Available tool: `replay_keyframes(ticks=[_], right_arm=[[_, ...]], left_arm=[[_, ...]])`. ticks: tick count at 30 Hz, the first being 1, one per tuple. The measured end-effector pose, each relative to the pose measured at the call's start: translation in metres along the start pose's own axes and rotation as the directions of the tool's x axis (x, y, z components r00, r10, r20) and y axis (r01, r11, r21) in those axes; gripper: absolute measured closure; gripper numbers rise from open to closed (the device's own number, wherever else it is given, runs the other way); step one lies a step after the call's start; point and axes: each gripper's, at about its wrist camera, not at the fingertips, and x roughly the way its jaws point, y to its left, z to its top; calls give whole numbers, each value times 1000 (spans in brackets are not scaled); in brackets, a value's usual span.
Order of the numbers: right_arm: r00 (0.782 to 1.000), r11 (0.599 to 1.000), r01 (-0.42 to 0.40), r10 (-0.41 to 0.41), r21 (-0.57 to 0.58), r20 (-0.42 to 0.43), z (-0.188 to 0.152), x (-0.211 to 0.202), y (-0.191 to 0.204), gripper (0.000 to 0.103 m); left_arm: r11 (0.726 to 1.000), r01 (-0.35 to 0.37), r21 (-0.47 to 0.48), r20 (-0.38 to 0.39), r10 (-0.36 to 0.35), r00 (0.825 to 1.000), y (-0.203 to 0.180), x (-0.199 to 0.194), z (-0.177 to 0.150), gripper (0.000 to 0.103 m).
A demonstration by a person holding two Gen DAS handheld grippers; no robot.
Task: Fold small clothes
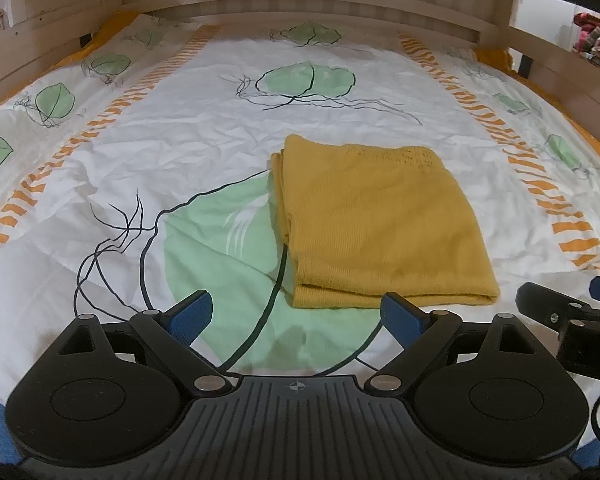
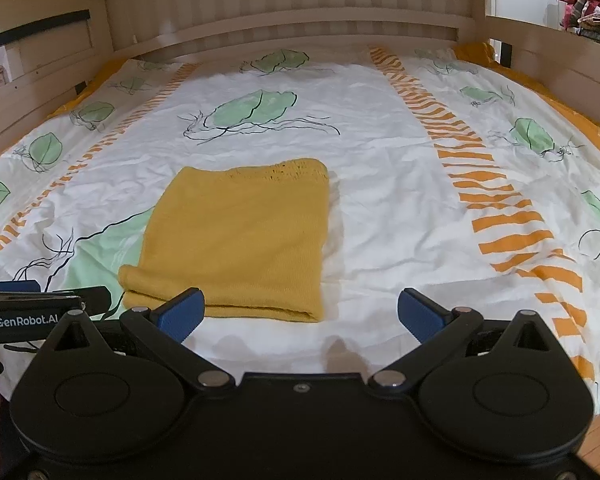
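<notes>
1. the left hand-held gripper (image 1: 296,314) hovers low over the near edge of a bed, its blue-padded fingers (image 1: 192,312) spread wide and holding nothing.
2. the right hand-held gripper (image 2: 300,312) sits alongside it, jaws likewise parted and empty; its black frame also shows at the right edge of the left wrist view (image 1: 560,316).
3. a mustard-yellow knitted garment (image 1: 380,224), folded into a neat rectangle, lies flat on the bedspread (image 1: 180,140), just beyond both sets of fingertips and touched by neither.
4. from the right wrist view the garment (image 2: 240,236) sits left of centre, its near folded edge close to that gripper's left finger (image 2: 182,312); a band of open-knit pattern runs along its far edge.
5. the bedspread is white and creased, printed with green leaves, thin dark stems and orange striped bands; the garment partly overlaps a large green leaf (image 1: 228,248).
6. a pale wooden bed frame (image 1: 300,4) with slatted rails encloses the far end and both sides.
</notes>
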Motion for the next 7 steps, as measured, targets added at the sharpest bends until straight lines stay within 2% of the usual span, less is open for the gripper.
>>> replay_keyframes(ticks=[7], right_arm=[[1000, 1000, -2, 2, 2, -3, 0, 0, 0, 0]], left_arm=[[1000, 3, 1, -4, -3, 1000, 0, 0, 0, 11]])
